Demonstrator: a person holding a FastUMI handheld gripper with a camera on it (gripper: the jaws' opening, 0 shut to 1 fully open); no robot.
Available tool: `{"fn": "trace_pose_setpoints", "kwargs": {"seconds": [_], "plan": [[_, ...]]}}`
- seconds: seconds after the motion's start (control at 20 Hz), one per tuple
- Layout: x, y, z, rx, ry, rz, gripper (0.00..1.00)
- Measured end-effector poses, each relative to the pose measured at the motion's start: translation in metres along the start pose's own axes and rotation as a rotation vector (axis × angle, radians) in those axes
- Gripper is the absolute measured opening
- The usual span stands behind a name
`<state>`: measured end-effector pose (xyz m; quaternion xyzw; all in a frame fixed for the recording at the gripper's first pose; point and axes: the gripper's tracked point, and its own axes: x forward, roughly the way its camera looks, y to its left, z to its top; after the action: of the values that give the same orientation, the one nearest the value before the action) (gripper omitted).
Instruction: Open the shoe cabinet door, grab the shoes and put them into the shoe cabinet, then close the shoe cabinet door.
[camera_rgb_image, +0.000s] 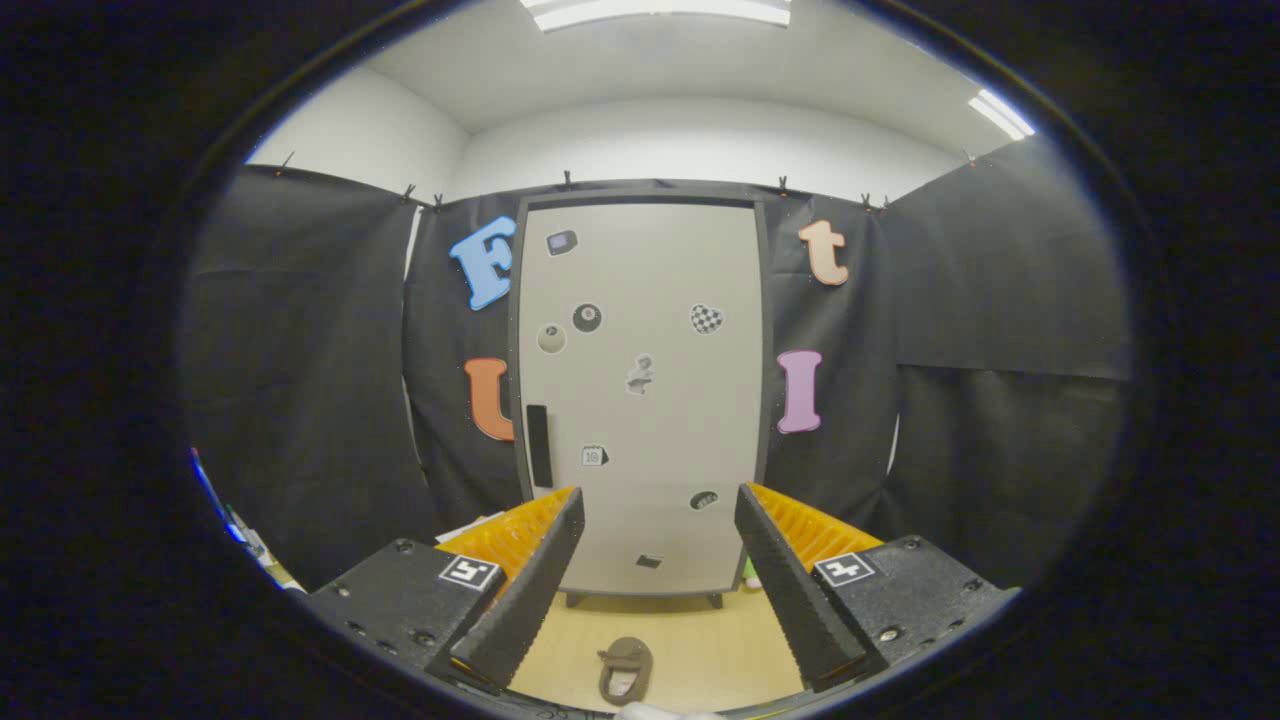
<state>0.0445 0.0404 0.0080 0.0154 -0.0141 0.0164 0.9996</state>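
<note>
Nearest the lens, the gripper (660, 575) holds its two ribbed black jaws spread wide with nothing between them, their orange backs flaring outward. They point straight at the shoe cabinet (640, 400), which suggests the person is squaring up to the door before reaching for it. On the wooden floor (700, 640) between the jaws and close below them lies a single dark shoe (625, 670), its opening turned upward, well short of the cabinet. Beyond the jaws, the cabinet stands upright on short dark feet against the black booth wall. It is a tall pale grey door in a dark frame, shut, dotted with small stickers. A slim black vertical handle (538, 445) sits on its left side, roughly mid-height, probably the first thing to grip. Judging by the shut door, the task has hardly begun.
</note>
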Motion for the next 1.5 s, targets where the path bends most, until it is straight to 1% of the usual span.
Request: {"fn": "trace_pose_setpoints", "kwargs": {"seconds": [0.2,0.35,0.5,0.75,0.9,1.0,1.1,1.15,1.25,1.35,1.5], "plan": [[0.056,0.04,-0.011,0.001,0.01,0.067,0.99],[0.105,0.069,-0.02,0.029,0.026,0.104,0.99],[0.155,0.094,-0.031,0.026,0.048,0.127,0.99],[0.236,0.116,-0.047,0.042,0.068,0.115,0.99],[0.27,0.129,-0.061,0.065,0.107,0.134,0.9],[0.281,0.136,-0.069,0.068,0.121,0.142,0.85],[0.287,0.139,-0.072,0.065,0.121,0.136,0.77],[0.289,0.139,-0.073,0.07,0.121,0.129,0.7],[0.289,0.145,-0.076,0.079,0.131,0.143,0.56],[0.29,0.144,-0.077,0.049,0.131,0.13,0.43],[0.289,0.142,-0.077,0.032,0.123,0.121,0.4]]}}
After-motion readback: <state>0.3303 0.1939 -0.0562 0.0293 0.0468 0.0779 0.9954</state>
